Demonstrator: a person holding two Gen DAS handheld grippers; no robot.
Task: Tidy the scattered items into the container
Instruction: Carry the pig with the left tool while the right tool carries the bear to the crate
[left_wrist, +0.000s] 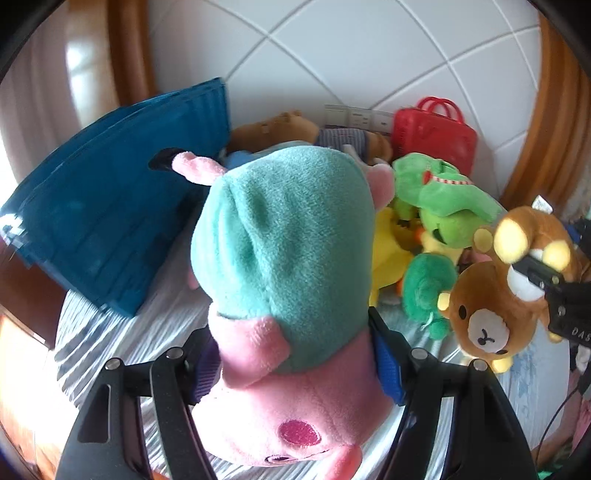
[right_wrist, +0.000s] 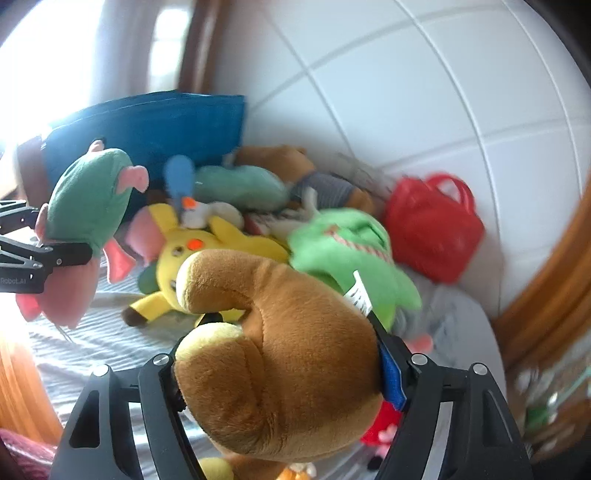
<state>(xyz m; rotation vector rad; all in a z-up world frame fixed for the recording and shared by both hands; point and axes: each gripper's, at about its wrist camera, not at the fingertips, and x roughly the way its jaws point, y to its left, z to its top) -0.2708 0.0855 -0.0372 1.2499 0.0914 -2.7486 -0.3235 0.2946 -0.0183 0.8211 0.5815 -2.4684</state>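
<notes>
Striped bed (left_wrist: 122, 332): L gripper (left_wrist: 291, 354) clamps pig plush (left_wrist: 284, 258) head-down; R gripper (right_wrist: 280, 365) clamps bear plush (right_wrist: 291, 362)

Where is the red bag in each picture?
Left wrist view: the red bag sits upper right, against the white tiled wall, behind the green plush.
Right wrist view: the red bag is right of centre, blurred, again beside the green plush.
Shared landmark: the blue container.

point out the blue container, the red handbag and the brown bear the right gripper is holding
blue container (left_wrist: 110, 206), left wrist view, on its ribbed side wall
red handbag (right_wrist: 432, 229), right wrist view, on the front of its body
brown bear (left_wrist: 487, 321), left wrist view, on its face
</notes>
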